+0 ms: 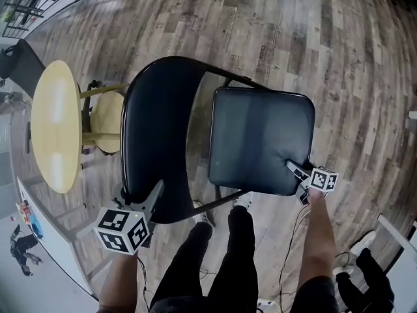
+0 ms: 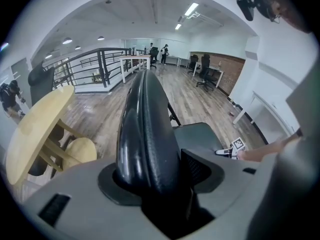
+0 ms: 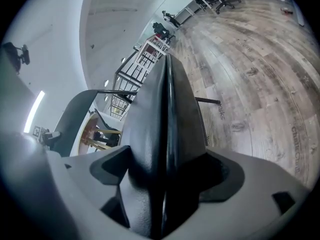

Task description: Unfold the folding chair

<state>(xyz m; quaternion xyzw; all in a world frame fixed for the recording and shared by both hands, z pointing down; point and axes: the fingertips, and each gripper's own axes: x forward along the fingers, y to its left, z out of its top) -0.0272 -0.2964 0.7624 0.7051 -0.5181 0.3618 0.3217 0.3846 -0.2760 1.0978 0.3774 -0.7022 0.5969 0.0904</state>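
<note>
the folding chair (image 1: 225, 135) stands on the wooden floor (image 1: 339, 57) just in front of the person's legs. in the head view its backrest (image 1: 156, 129) is to the left, and its seat (image 1: 260, 139) is swung out to the right and looks close to level. the left claw (image 1: 156, 191) pinches the near edge of the padded backrest. the right claw (image 1: 294, 169) is clamped on the near corner of the seat.

the step in hand looks like seating the seat fully. the left claw should act as the anchor, holding the backrest steady. the right claw should press the seat down along its hinge arc, not drag it sideways, since the smooth padding could slip from the pads. the round tabletop (image 1: 55, 126) and stool (image 1: 107, 119) sit near, so the chair should not be shoved that way.
</note>
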